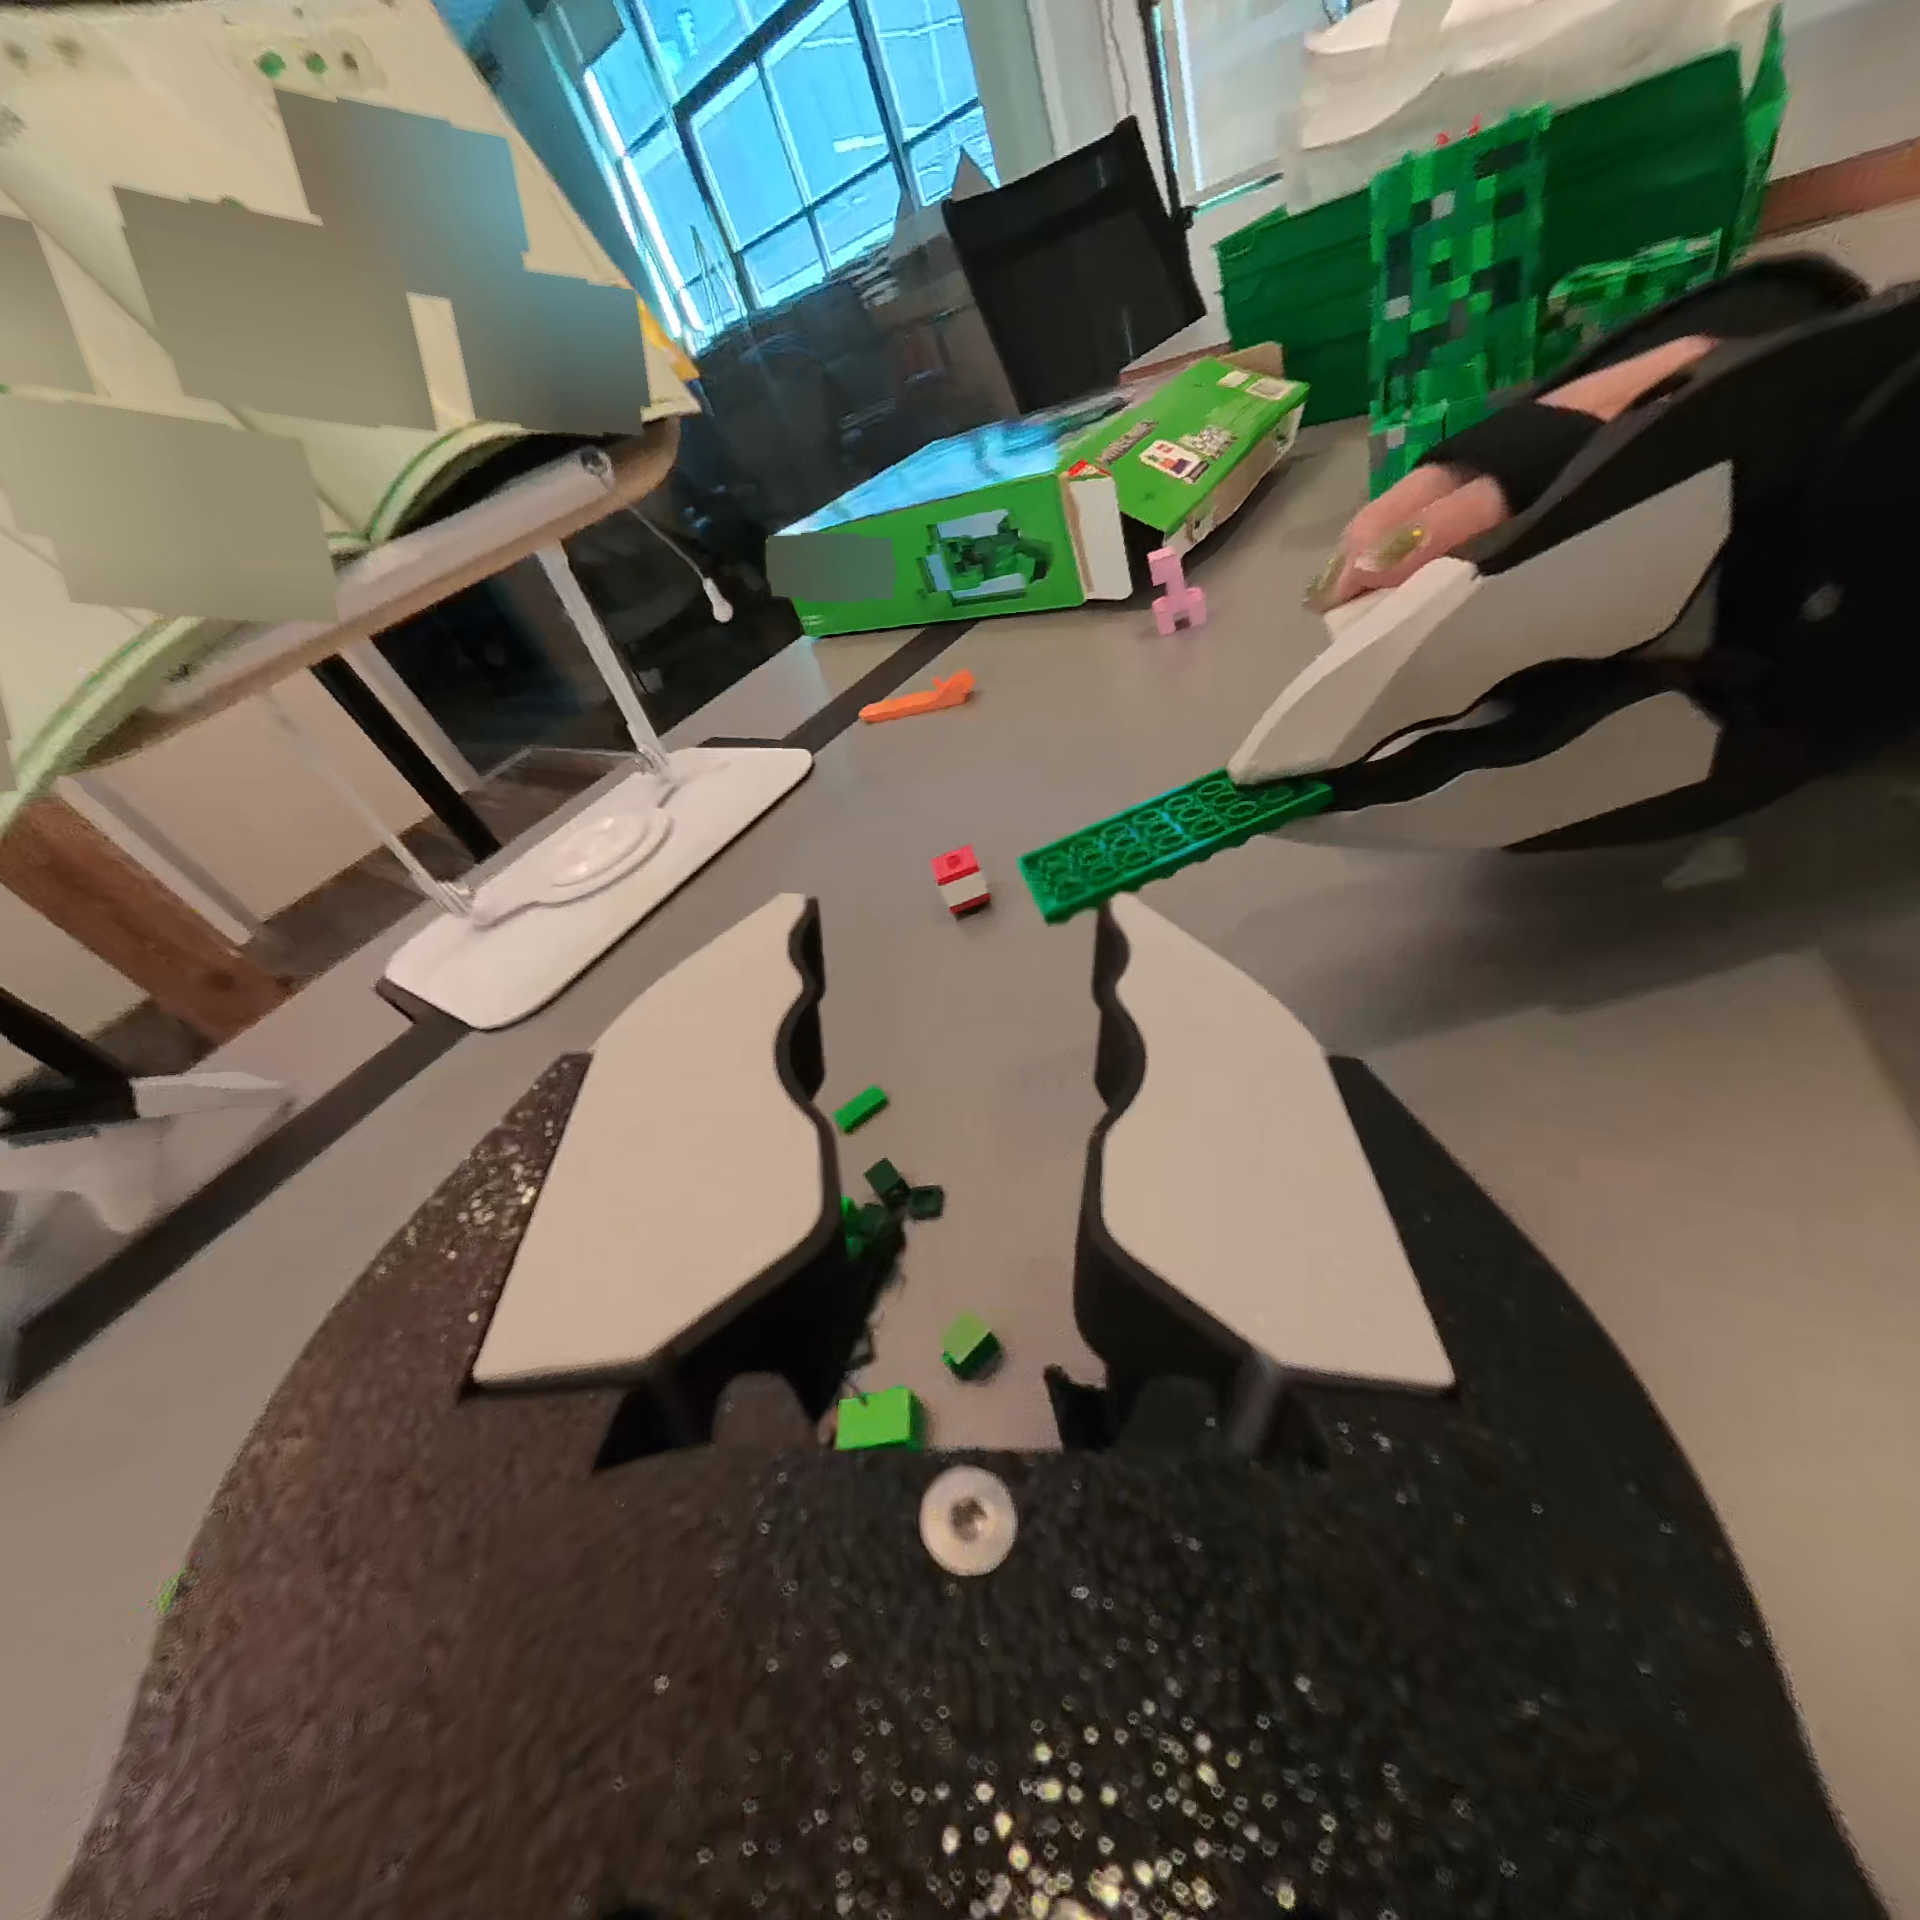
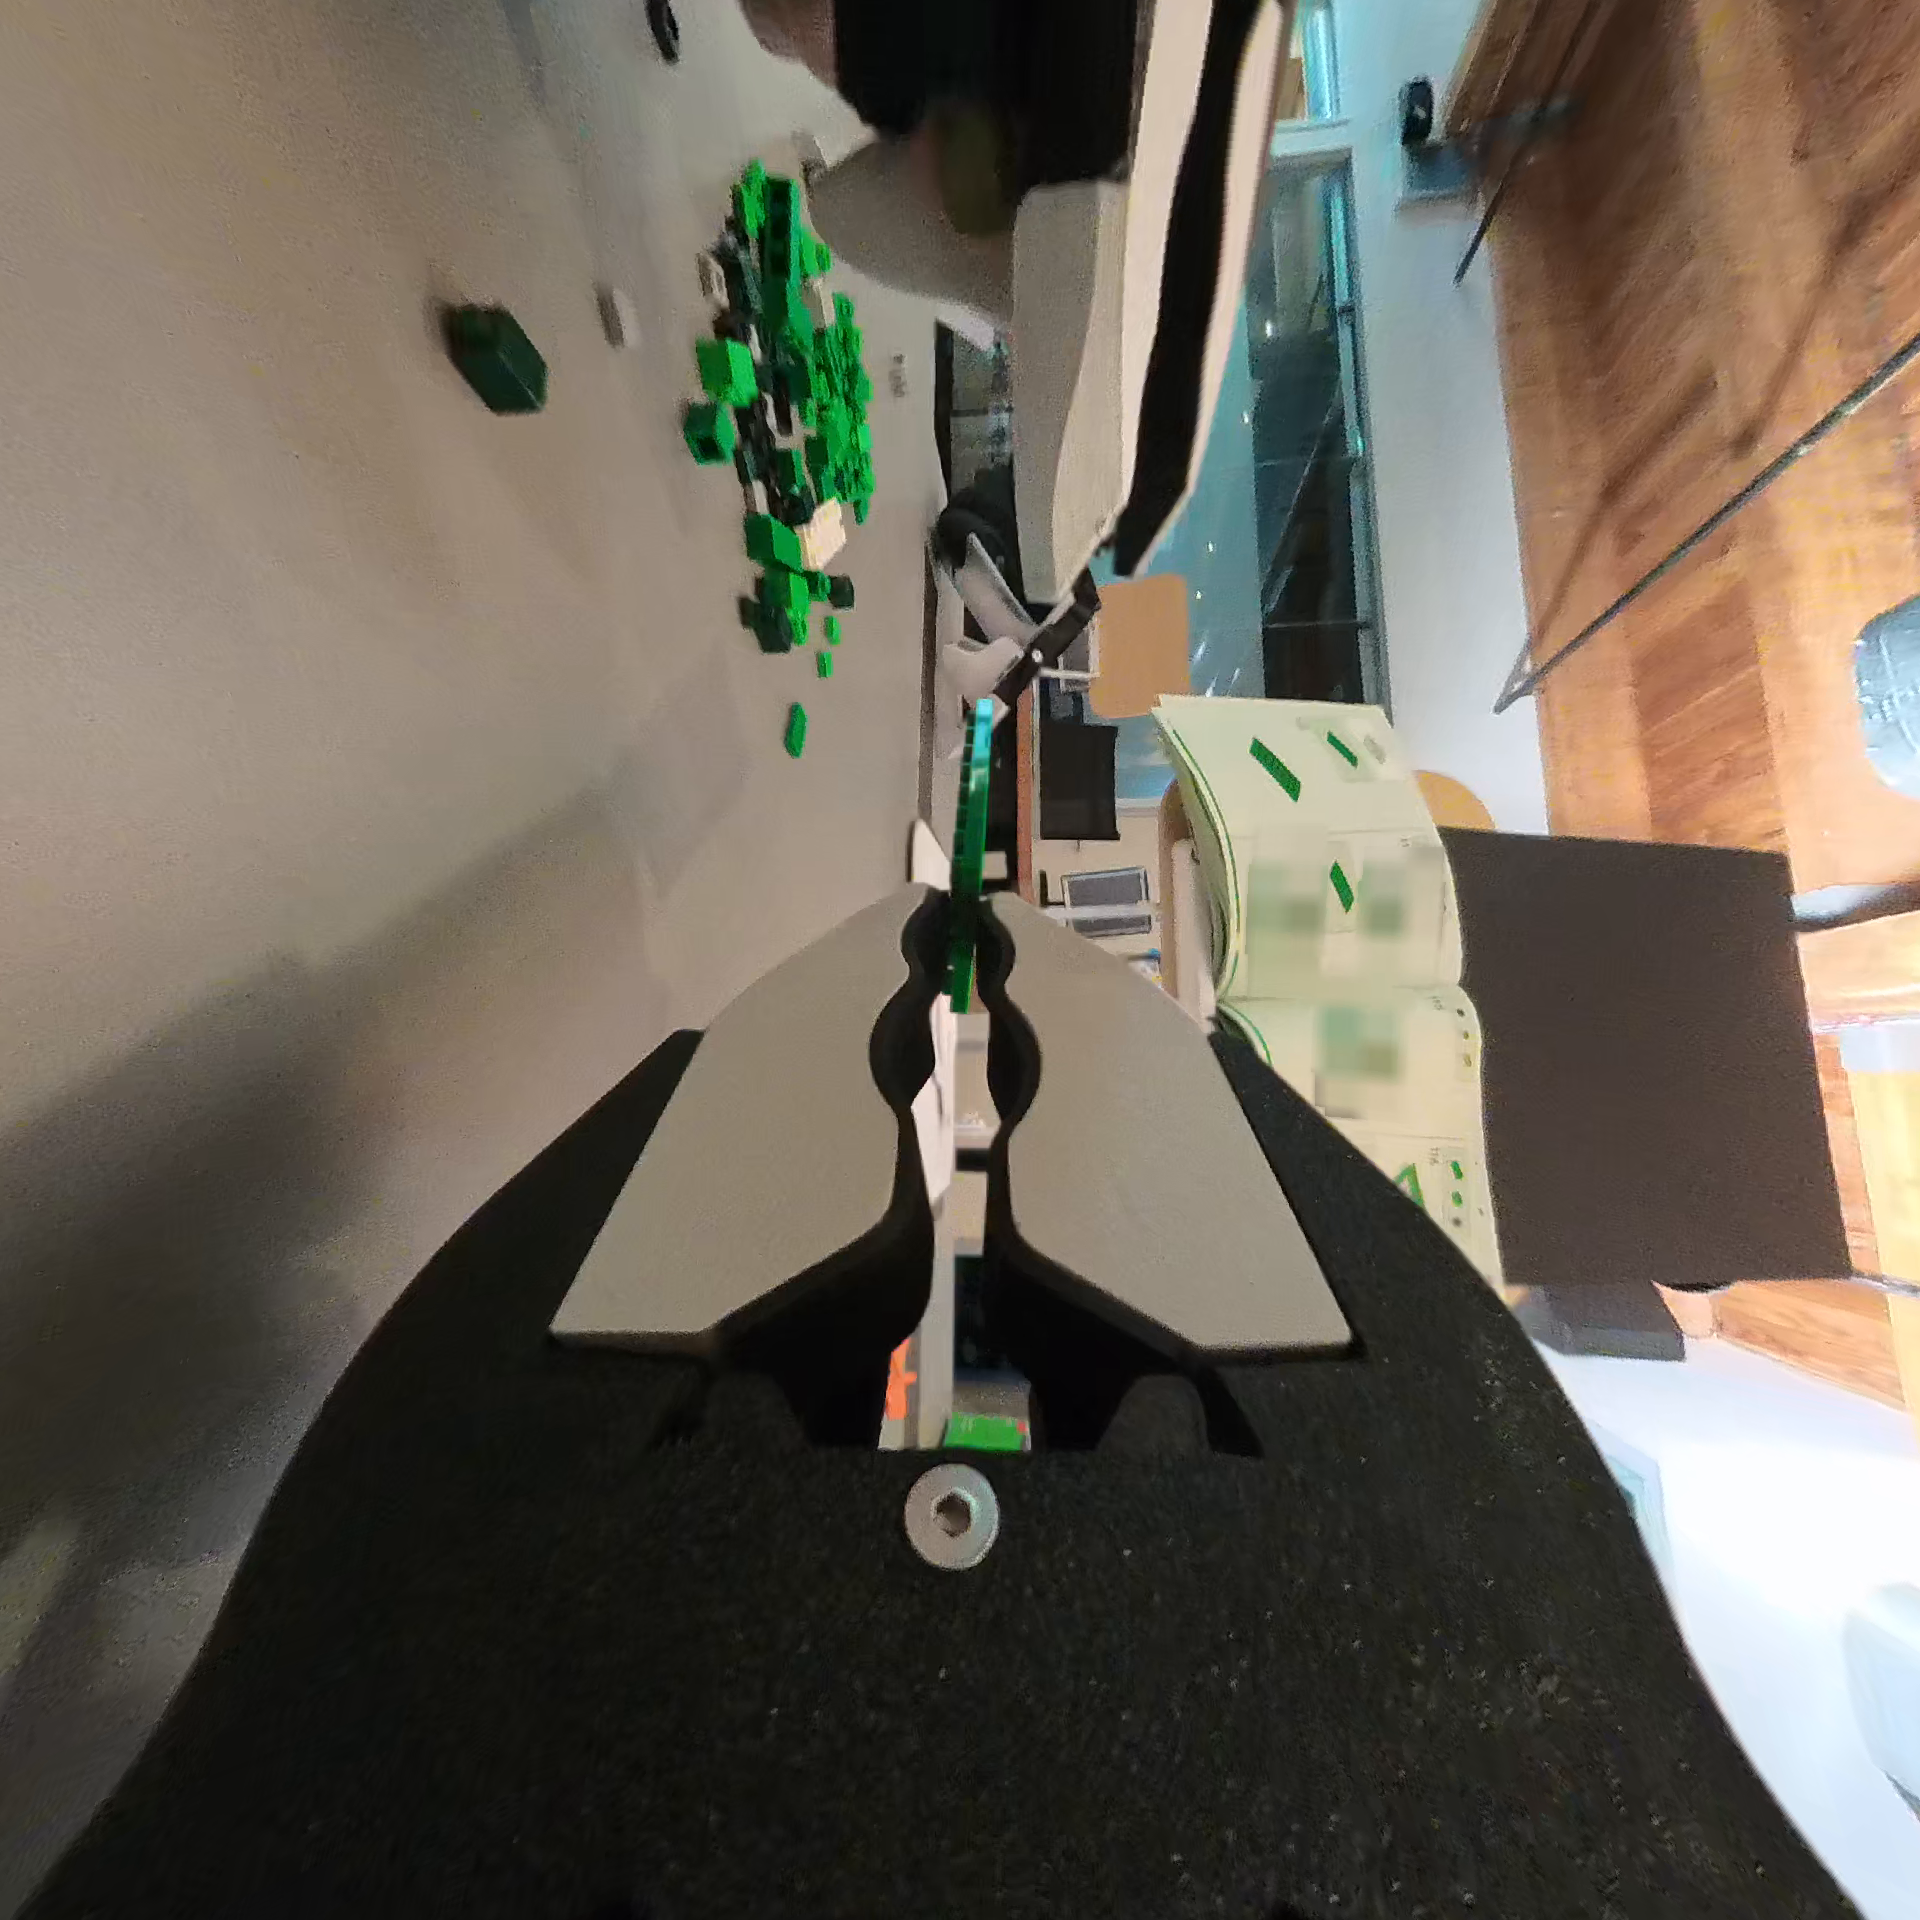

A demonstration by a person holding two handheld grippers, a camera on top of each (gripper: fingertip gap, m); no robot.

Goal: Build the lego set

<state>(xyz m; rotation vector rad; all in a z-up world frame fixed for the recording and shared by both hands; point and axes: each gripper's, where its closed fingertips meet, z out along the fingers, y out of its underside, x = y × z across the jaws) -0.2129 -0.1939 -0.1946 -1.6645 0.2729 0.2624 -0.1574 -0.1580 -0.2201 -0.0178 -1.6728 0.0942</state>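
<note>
My right gripper [image 2: 961, 914] is shut on one end of a flat green plate [image 2: 971, 831], seen edge-on in the right wrist view. In the left wrist view the right gripper [image 1: 1283, 802] comes in from the right and holds that green plate [image 1: 1164, 847] just above the grey table, studs down. My left gripper [image 1: 956, 935] is open and empty, and its right fingertip is close to the plate's free end. A small red and white brick [image 1: 961, 881] lies just beyond its tips. Loose green bricks [image 1: 883, 1195] lie between its fingers. A pile of green bricks [image 2: 800, 395] lies on the table.
A partly built green blocky model [image 1: 1475, 281] stands at the back right. The green set box [image 1: 1029, 509], a pink figure [image 1: 1174, 592] and an orange separator tool [image 1: 920, 698] lie behind. An instruction booklet [image 2: 1330, 914] rests on a clear stand [image 1: 603, 883] at the left. A dark green brick [image 2: 497, 358] lies apart.
</note>
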